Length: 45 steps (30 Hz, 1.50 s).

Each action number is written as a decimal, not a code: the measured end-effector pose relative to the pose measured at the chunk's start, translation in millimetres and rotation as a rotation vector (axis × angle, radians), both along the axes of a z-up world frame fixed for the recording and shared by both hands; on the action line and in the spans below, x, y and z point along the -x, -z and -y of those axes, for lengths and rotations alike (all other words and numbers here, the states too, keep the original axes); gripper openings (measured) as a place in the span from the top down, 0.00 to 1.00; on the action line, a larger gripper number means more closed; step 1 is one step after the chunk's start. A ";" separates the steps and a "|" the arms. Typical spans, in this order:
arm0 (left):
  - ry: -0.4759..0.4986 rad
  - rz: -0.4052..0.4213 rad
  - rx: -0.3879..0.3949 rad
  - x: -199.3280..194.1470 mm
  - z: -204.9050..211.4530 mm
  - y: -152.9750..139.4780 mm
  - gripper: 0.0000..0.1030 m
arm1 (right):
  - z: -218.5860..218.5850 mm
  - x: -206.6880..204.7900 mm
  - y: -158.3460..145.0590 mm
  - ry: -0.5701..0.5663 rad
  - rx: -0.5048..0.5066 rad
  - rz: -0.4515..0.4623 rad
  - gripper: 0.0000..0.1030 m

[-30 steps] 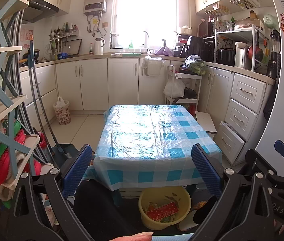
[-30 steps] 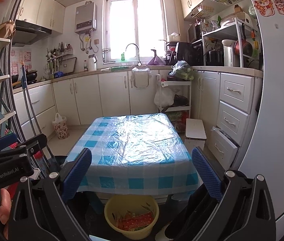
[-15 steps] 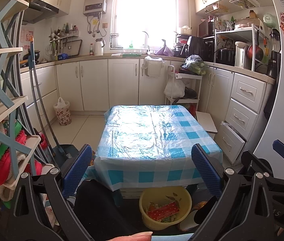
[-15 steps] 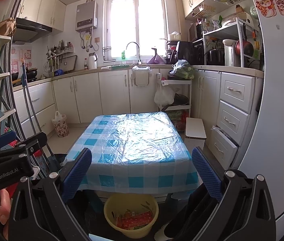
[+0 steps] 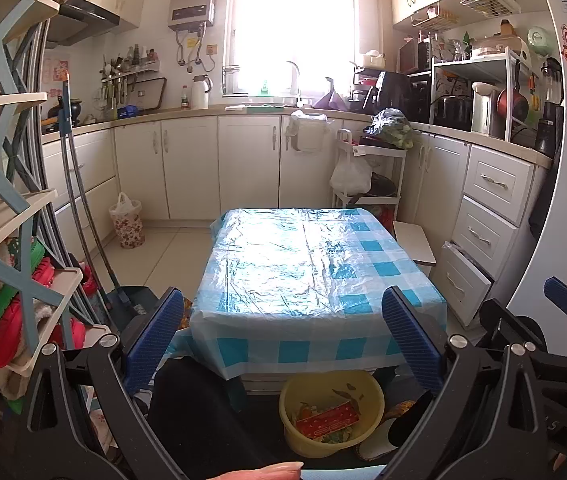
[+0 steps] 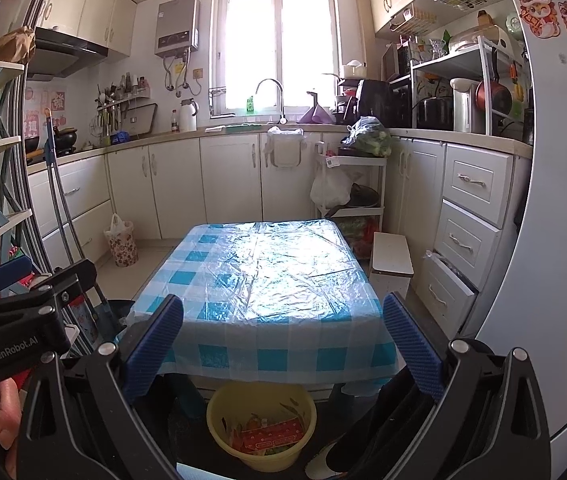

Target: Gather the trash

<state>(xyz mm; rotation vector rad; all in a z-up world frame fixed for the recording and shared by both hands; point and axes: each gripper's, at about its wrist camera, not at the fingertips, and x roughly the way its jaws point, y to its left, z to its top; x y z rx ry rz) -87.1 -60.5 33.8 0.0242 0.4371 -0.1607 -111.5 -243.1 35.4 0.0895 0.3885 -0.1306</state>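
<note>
Both claws hang wide and empty at the near end of the table [image 5: 315, 264], the left claw [image 5: 283, 344] beside the right claw [image 6: 283, 344]. The trash, a red wrapper [image 6: 273, 436] among scraps, lies in the yellow basin [image 6: 219, 412] on the floor, below and just ahead of both, its long side running left to right. The table's checked top looks bare, and I'd judge neither claw clearly nearer.

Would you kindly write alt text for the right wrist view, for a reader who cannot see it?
The open right claw faces a small table covered with a blue checked cloth under clear plastic, its top bare. On the floor beneath the near edge stands a yellow basin holding scraps and a red wrapper; white kitchen cabinets and a bright window lie behind.
</note>
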 end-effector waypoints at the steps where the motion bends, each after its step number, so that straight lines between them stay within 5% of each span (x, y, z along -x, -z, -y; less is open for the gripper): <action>1: -0.001 0.000 0.001 -0.4 -0.7 -0.1 0.07 | -0.1 0.0 -0.1 0.000 0.000 0.000 0.07; 31: -0.009 -0.033 0.025 -7.4 -4.0 8.0 0.07 | -0.7 -4.0 2.7 -0.003 0.002 -0.013 0.07; 36: -0.016 -0.081 0.069 -16.5 -13.3 20.0 0.07 | -1.9 -16.2 11.9 0.005 0.019 -0.070 0.07; 45: -0.048 -0.133 0.023 -36.0 -8.0 40.6 0.07 | -3.8 -30.1 28.4 0.030 0.059 -0.187 0.07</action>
